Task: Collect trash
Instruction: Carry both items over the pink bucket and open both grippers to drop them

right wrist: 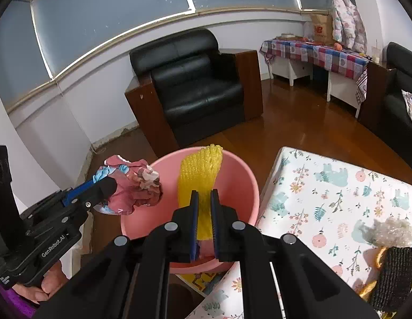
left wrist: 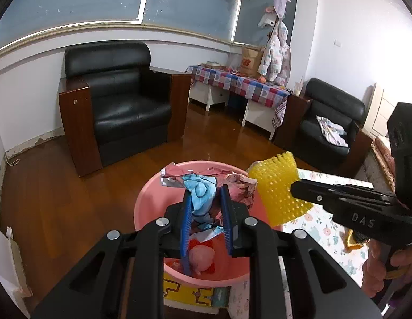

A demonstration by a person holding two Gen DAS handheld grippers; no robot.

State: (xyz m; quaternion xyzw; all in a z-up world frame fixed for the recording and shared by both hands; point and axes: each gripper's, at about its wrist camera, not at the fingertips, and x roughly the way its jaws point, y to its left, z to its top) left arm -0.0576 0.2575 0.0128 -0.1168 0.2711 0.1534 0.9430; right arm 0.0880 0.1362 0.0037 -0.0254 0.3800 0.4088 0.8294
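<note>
A pink basin (left wrist: 146, 202) (right wrist: 243, 180) stands beside the table, with a pink lump and scraps inside. My left gripper (left wrist: 206, 192) is shut on a crumpled pink and blue wrapper (left wrist: 202, 186) and holds it over the basin; it also shows in the right wrist view (right wrist: 134, 186). My right gripper (right wrist: 204, 194) is shut on a yellow foam net (right wrist: 200, 175) above the basin; the net shows in the left wrist view (left wrist: 279, 186).
A table with a floral cloth (right wrist: 333, 186) lies to the right, bearing a clear crumpled wrapper (right wrist: 389, 231) and a black mesh item (right wrist: 395, 276). Two black armchairs (left wrist: 120, 101) (left wrist: 331, 122), a checked-cloth side table (left wrist: 240, 82) and wooden floor lie beyond.
</note>
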